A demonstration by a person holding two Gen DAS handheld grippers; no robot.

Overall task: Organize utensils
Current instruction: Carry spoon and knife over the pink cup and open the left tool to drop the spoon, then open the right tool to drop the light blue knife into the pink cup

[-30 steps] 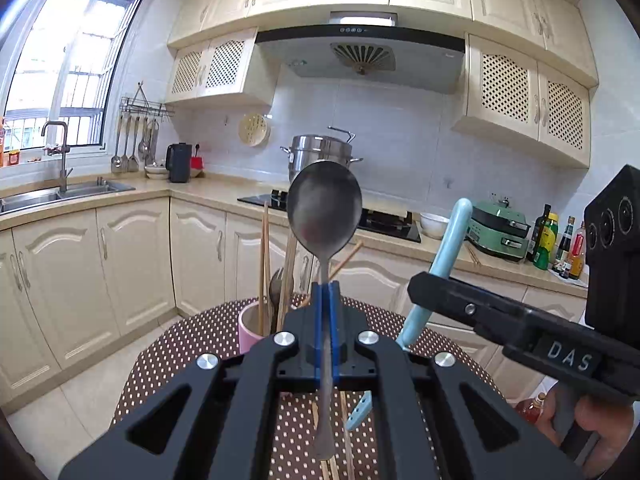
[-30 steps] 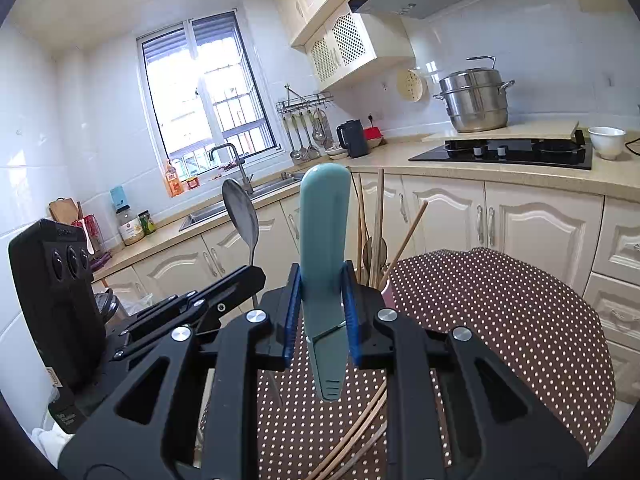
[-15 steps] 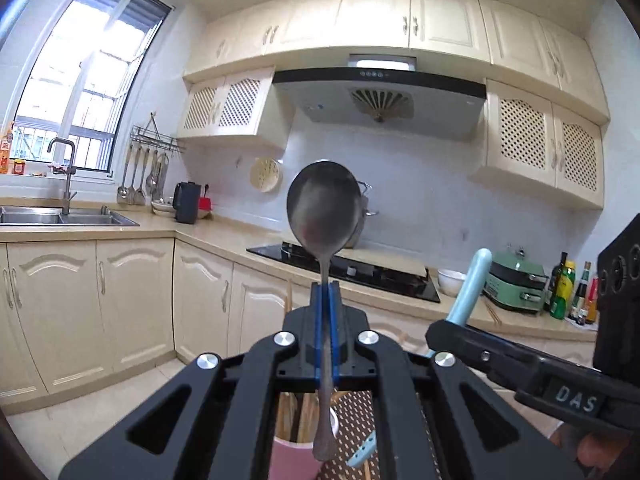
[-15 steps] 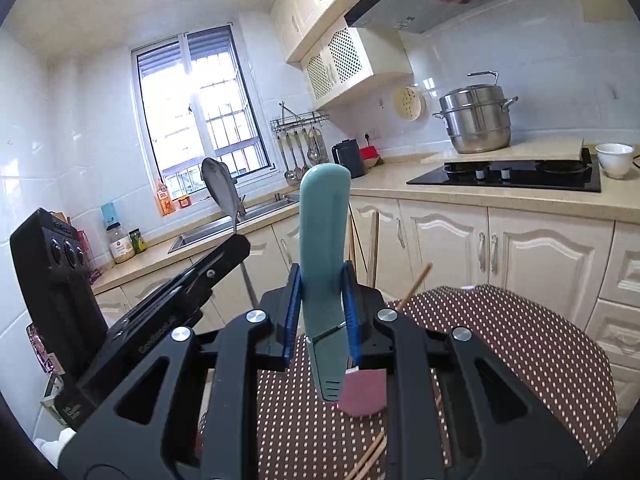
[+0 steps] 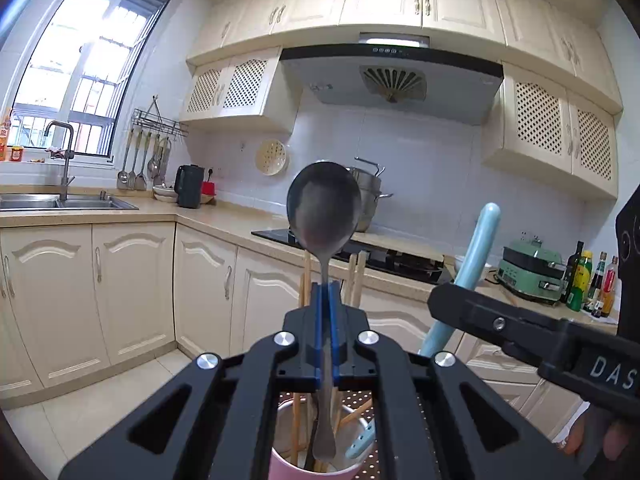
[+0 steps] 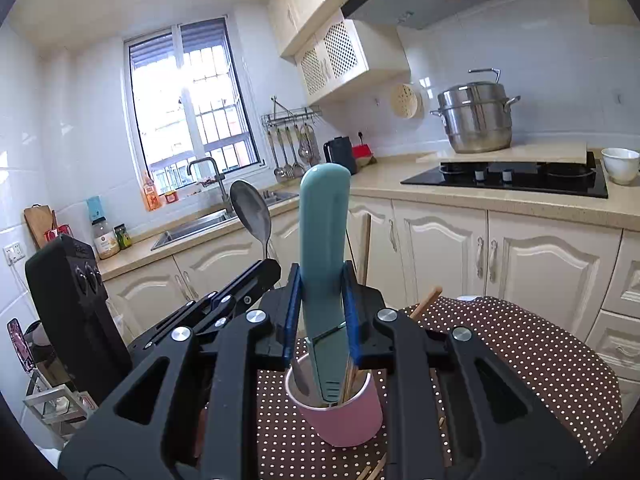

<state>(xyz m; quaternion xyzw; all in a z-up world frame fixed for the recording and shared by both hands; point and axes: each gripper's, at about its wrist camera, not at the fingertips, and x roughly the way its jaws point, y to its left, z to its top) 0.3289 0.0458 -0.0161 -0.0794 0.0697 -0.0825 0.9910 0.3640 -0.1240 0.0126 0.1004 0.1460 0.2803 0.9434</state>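
Both tools have travelled across the tabletop to the pink cup, which a second ago stood well ahead and now sits right beneath their fingertips. Closest in, the left tool [image 5: 327,334] is clamped tight on the thin handle of a metal spoon [image 5: 324,208], bowl up, and the handle's end already hangs inside the cup [image 5: 320,466]. Just beside it the right tool [image 6: 320,312] is closed on a light blue utensil [image 6: 323,240], held upright, with its lower end also dipping past the rim of the cup [image 6: 340,416].

Judging from this, the carry is done and what remains is the release: both items look lined up to drop in.

Room is tight. Wooden chopsticks [image 6: 363,248] already stand in the cup, crowding the mouth, and two tools share the same small opening, so one could nudge the other or tip the cup. More chopsticks [image 6: 374,470] lie loose on the dotted tabletop [image 6: 520,360] near the front edge. The cup stands toward the left part of the round top, and the right side is free.

Farther off, base cabinets, a sink [image 5: 60,202] under the window and a black hob [image 6: 508,178] line the walls, well apart from the work.
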